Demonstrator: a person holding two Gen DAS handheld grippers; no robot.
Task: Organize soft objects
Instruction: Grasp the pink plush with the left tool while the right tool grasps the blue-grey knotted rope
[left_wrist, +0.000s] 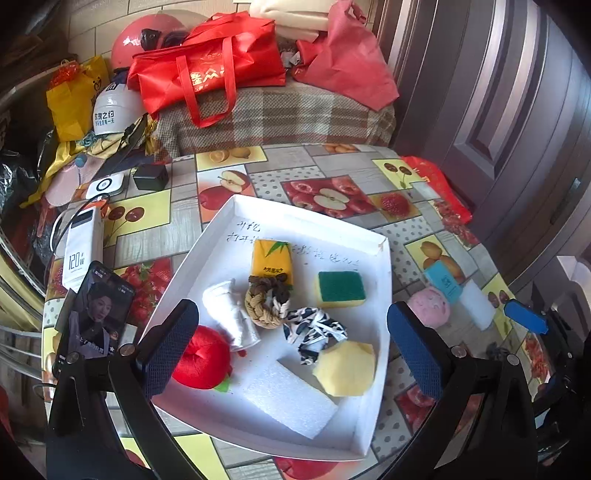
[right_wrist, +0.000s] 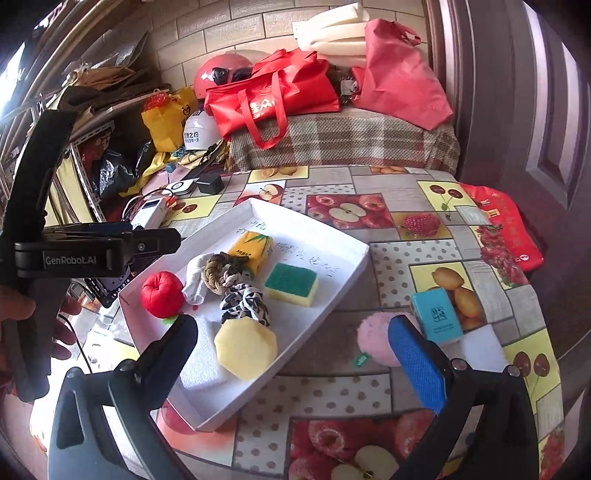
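Observation:
A white tray (left_wrist: 364, 432) (right_wrist: 334, 295) holds a red plush apple (left_wrist: 205, 360) (right_wrist: 162, 293), white cloth roll (left_wrist: 231, 315), rope knot (left_wrist: 267, 301), yellow tissue pack (left_wrist: 271, 260), green-yellow sponge (left_wrist: 340, 290) (right_wrist: 291, 284), black-white scrunchie (left_wrist: 314, 332), yellow foam piece (left_wrist: 345, 367) (right_wrist: 245, 349) and white foam block (left_wrist: 291, 400). On the table right of the tray lie a pink plush ball (left_wrist: 430, 306) (right_wrist: 375, 341), a blue tissue pack (right_wrist: 437, 315) and a white foam piece (left_wrist: 478, 306). My left gripper (left_wrist: 291, 343) is open above the tray. My right gripper (right_wrist: 293, 345) is open, its blue pad beside the pink ball.
A phone (left_wrist: 92, 317), power bank (left_wrist: 79, 251) and chargers (left_wrist: 149, 177) sit at the table's left. Red bags (left_wrist: 210, 70) and a helmet (left_wrist: 147, 37) lie on a plaid seat behind. A door (left_wrist: 517, 110) stands at right.

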